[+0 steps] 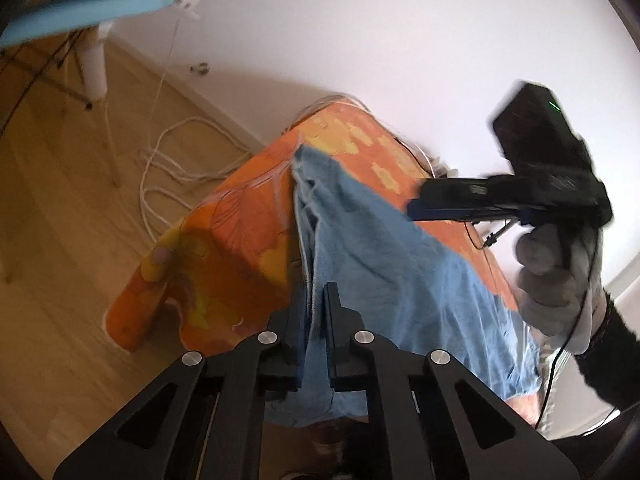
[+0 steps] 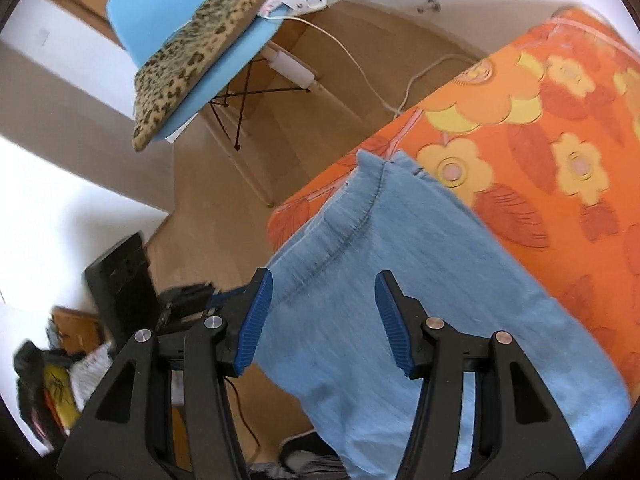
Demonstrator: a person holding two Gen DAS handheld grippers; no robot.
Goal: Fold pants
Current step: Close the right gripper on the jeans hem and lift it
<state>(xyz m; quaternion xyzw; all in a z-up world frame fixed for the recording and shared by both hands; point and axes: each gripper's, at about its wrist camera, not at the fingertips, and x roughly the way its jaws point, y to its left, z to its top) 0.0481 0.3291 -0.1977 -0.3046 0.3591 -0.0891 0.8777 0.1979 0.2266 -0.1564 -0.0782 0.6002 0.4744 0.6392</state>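
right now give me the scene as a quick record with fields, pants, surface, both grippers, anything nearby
pants: light blue pants lying on the surface, one end hanging off its near edge
surface: orange flowered cloth covering it
left gripper: shut on a fold of the pants edge
right gripper: open, jaws wide above the pants, pads not pressing the cloth
right hand: grey glove around the handle
nearby: blue chair with a leopard-print cushion, white cable on the wood floor

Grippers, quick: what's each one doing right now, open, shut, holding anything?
Left gripper: shut on an edge of the blue pants.
Right gripper: open, poised over the pants, pads not pressing on the fabric.
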